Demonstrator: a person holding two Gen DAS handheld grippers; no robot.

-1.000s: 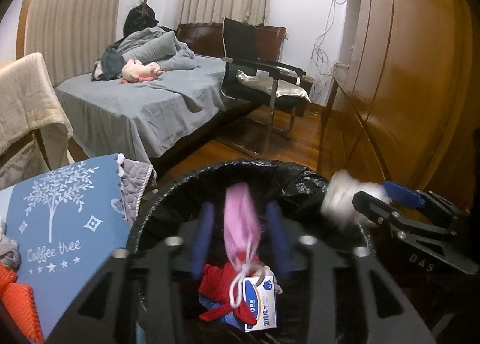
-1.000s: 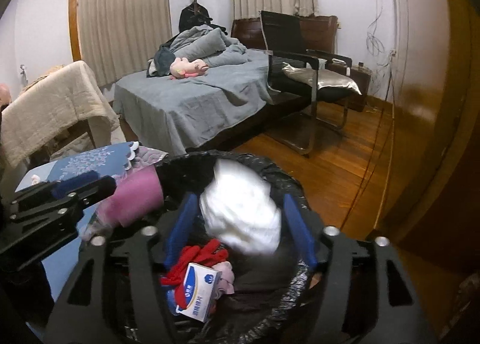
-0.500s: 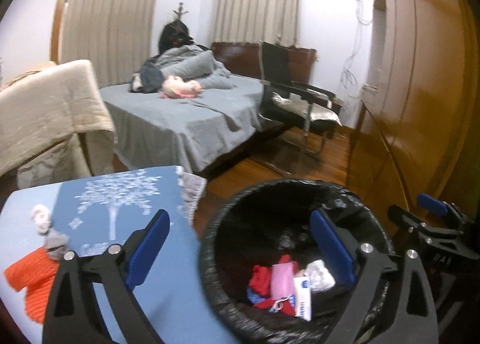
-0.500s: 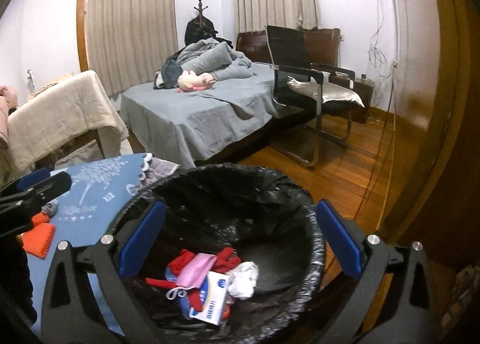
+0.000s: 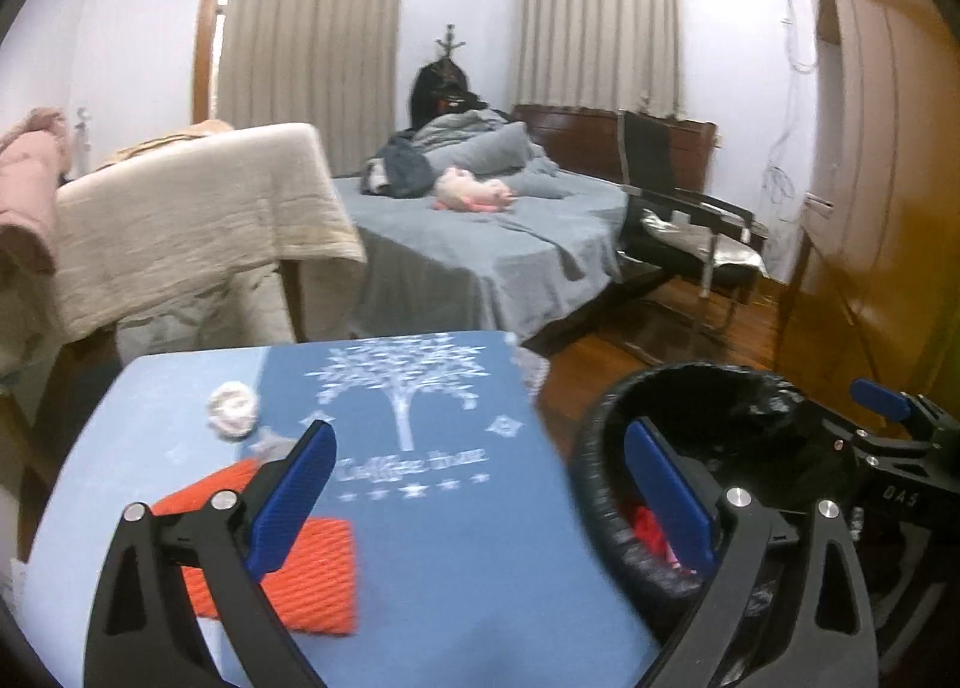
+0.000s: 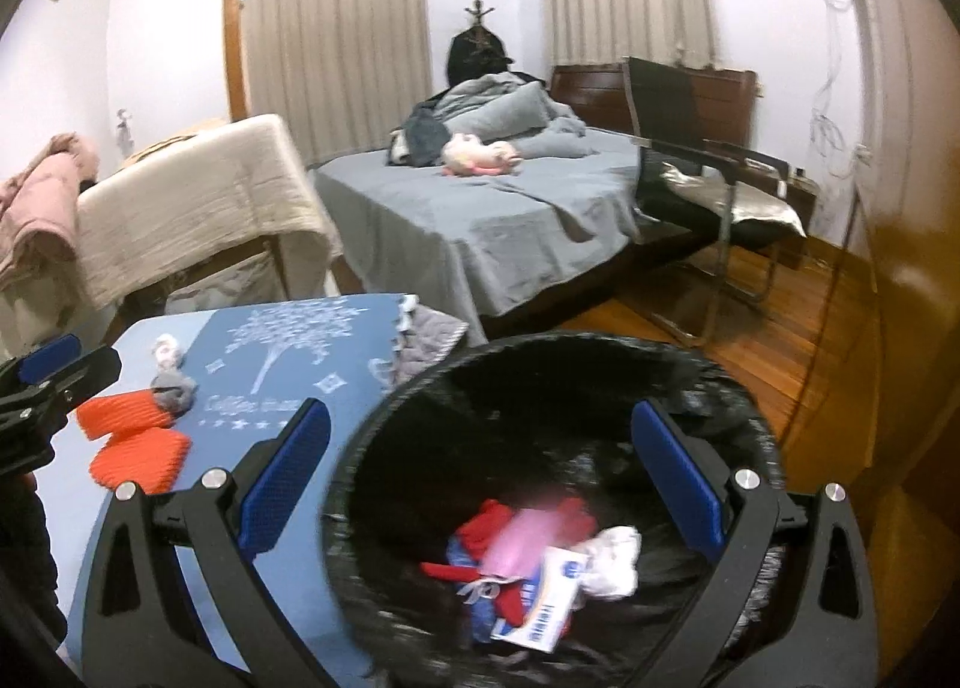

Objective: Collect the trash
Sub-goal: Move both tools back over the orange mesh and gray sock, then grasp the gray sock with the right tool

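A black-lined trash bin (image 6: 744, 388) stands by a blue-clothed table (image 5: 456, 568); it also shows in the left wrist view (image 5: 600, 448). In it lie a pink mask (image 6: 522, 538), a white wad (image 6: 612, 559), a small carton (image 6: 543, 598) and red scraps (image 6: 486, 520). On the table lie two orange foam nets (image 5: 318, 580) (image 6: 141, 457), a white wad (image 5: 231, 409) and a grey scrap (image 6: 174, 388). My left gripper (image 5: 477, 502) is open and empty over the table's right part. My right gripper (image 6: 477, 481) is open and empty over the bin.
A grey bed (image 6: 480, 220) and a black chair (image 6: 708, 190) stand behind. A beige blanket drapes a chair (image 5: 192, 226) at the left. A wooden wardrobe (image 5: 882, 208) is at the right, beside the bin.
Both grippers opened and dropped the pink mask and the white wad into the bin. Both then lifted and swung left, the left one from over the bin to over the table.
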